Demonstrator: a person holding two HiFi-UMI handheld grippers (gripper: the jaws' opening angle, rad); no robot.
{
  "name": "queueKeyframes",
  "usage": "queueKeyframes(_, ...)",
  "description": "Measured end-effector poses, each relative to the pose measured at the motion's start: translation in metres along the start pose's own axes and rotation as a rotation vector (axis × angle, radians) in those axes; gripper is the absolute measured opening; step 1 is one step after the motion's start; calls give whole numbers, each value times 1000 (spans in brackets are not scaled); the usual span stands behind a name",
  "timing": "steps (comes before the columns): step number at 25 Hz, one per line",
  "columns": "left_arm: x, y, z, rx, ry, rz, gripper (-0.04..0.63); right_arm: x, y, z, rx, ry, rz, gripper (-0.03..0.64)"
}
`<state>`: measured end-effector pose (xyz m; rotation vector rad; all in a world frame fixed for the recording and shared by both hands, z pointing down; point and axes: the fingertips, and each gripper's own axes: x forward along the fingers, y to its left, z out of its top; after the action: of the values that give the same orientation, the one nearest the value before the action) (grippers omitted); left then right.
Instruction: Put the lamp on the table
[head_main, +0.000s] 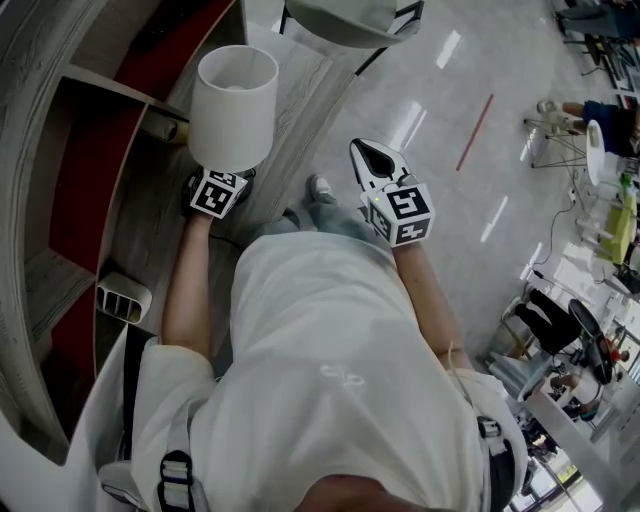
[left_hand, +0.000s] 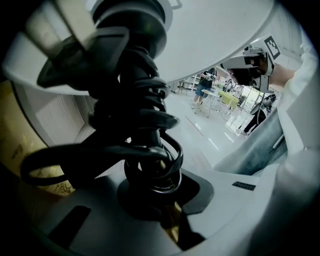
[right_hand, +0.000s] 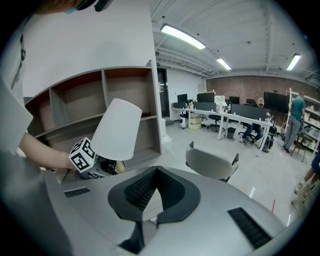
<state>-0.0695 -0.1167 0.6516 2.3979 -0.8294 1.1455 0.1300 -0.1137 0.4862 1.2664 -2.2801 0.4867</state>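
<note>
The lamp (head_main: 237, 100) has a white drum shade and a black stem (left_hand: 145, 130) with its black cord coiled round it. My left gripper (head_main: 220, 178) sits just under the shade, shut on that stem, and the cord loops press against the jaws (left_hand: 150, 195). In the right gripper view the shade (right_hand: 117, 130) tilts in front of the wooden shelves, with the left gripper (right_hand: 90, 165) below it. My right gripper (head_main: 363, 152) hovers to the right of the lamp over the floor, shut with nothing in it, fingertips meeting (right_hand: 156, 169). The lamp's foot is hidden.
A wooden shelf unit (head_main: 90, 170) with red back panels fills the left, with a pale wood surface (head_main: 300, 90) beside it. A grey chair (right_hand: 210, 165) stands just ahead. A small white ribbed object (head_main: 122, 297) lies on a shelf. Office desks (right_hand: 235, 112) and people are far off.
</note>
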Motion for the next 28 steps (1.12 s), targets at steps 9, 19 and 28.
queueKeyframes(9, -10, 6, -8, -56, -21, 8, 106, 15, 12, 4, -23, 7, 44, 28)
queueKeyframes(19, -20, 5, -27, -130, -28, 11, 161, 28, 26, 10, -45, 8, 95, 28)
queueKeyframes(28, -32, 8, -37, -173, -24, 51, 190, 39, 35, 16, -68, 6, 141, 28)
